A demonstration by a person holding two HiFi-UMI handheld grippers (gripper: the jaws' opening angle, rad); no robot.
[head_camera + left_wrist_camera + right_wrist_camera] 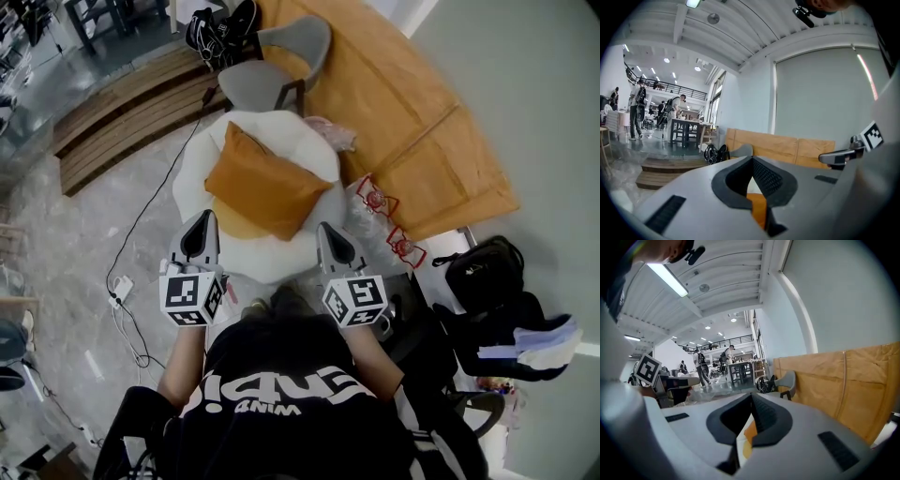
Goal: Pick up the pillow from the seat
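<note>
The biggest thing here is the grey stone floor [75, 234], and on it, to the person's right, lies a large plywood board [403, 112]. At the far left there are some wooden steps [131, 108]. Directly in front of the person stands a round white seat [202, 164], and the orange pillow [267, 187] rests on top of it, leaning a little toward the back. Its long axis runs slanted, from the far left to the near right, and its near corner points to the gap between the two hands. Behind the seat is a grey chair [272, 70] with a black bag [223, 33] on it, so the far side is closed, but the near side is free. Just beside the seat on the right are clear plastic bags with red print [375, 211], and further right is another black bag [483, 272]. The left tongs [202, 220] and the right tongs [326, 232] hover over the near edge of the seat, one at each side of the pillow's near corner. Both are clenched and hold nothing; in each gripper view only a strip of orange shows beyond the closed tips. The right one seems to me slightly nearer to that corner. I think both must first be released before they can take the pillow. A thin cable [159, 197] runs over the floor to a white power strip [120, 289].
</note>
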